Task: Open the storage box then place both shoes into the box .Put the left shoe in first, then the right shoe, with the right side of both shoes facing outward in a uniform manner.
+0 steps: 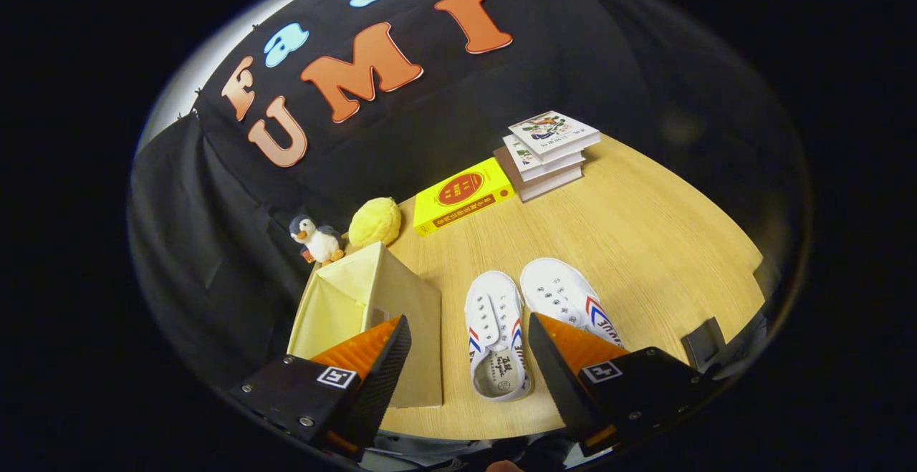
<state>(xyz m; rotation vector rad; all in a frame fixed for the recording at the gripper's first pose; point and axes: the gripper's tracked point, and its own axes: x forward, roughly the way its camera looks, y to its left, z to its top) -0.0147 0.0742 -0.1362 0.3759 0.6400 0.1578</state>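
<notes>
So the gripper (469,357) has its fingers spread wide, holding nothing, hovering over the light wooden tabletop (645,243). The pair of white canvas lace-up shoes (530,318) sits side by side, one shoe between the fingers, with the pale yellow fabric storage box (372,307) open just beside them. Yellow book (462,195) lies beyond.

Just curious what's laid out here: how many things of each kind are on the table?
Shoes: 2, white
Books: 4, one yellow, three stacked
Soft toys: 2, penguin, yellow plush
Storage box: 1
Total: 9
The gripper hangs open above.
</notes>
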